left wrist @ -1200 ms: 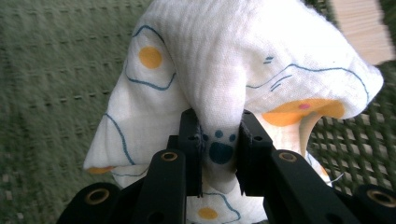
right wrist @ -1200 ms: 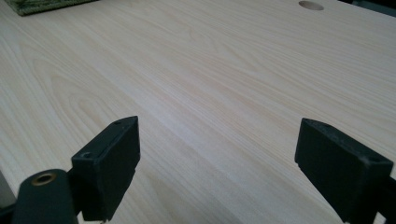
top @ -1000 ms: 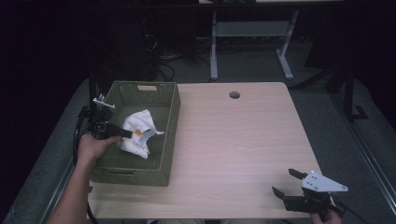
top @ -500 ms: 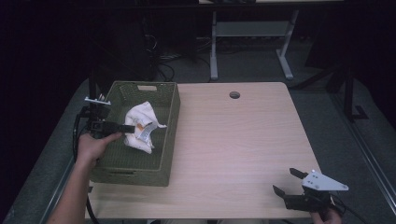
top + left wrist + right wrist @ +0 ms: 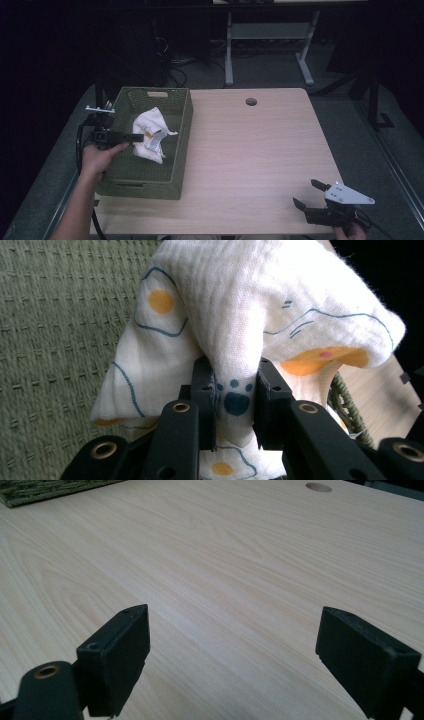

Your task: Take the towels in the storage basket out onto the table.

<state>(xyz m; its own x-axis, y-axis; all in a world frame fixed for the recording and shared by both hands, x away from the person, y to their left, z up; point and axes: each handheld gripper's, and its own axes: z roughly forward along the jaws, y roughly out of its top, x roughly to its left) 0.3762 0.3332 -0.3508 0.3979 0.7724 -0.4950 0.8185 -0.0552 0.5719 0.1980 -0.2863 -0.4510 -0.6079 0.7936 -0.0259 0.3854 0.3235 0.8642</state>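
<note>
A white cloth [image 5: 149, 136], printed with fried eggs and small blue paw marks, is held inside the green woven basket [image 5: 180, 145] that stands at the left edge of the desk [image 5: 260, 150], toward its near-left corner. The cloth is gathered into a bunch and appears lifted off the basket floor, its loose folds hanging below the pinch; such a hold is judged to suit drawing it up and out over the basket wall rather than dragging it along the weave.

The left tool [image 5: 134, 136] is clenched on the cloth: in the left gripper view a fold of the fabric [image 5: 235, 390] is seen squeezed between the two jaws, which are brought close with only the thickness of the cloth between them. The grip sits near a bunched ridge of the fabric, not at a corner, so the rest is left to drape to both sides.

The right tool [image 5: 311, 195] is kept at the near-right corner of the desk, well apart from the basket. Its jaws are spread wide, and nothing is held or touched; bare wood is seen between them in the right gripper view [image 5: 232, 650]. It is judged to be parked there, ready to receive or spread the cloth.
</note>
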